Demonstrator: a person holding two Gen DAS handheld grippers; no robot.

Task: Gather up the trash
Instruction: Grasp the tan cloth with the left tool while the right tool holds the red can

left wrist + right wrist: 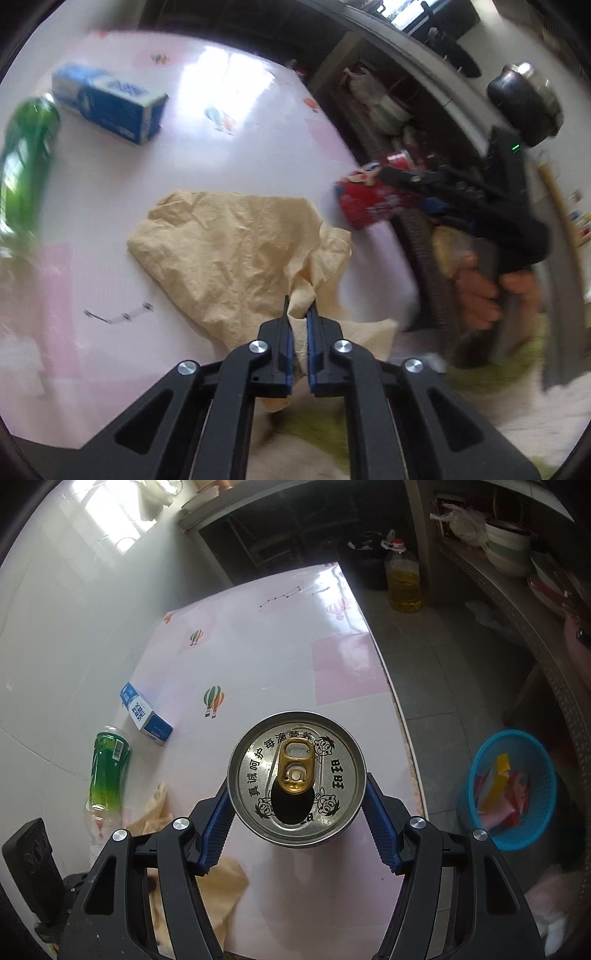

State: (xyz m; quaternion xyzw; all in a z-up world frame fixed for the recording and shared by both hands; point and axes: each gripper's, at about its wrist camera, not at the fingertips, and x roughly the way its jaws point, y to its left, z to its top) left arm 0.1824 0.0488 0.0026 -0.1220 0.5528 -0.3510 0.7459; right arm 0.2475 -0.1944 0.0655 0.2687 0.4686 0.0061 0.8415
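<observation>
Now | left gripper [299, 314] pinching napkin [236, 251] | right gripper [297, 794] clamping can [297, 779]

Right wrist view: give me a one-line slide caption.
Right gripper clamps an opened drink can above the pink table; a blue trash basket waits on the floor.

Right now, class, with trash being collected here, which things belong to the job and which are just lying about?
Job:
crumpled beige paper
opened red drink can
green plastic bottle
blue-and-white carton
blue mesh basket

Lying about:
yellow oil jug
stacked bowls
black pot
</observation>
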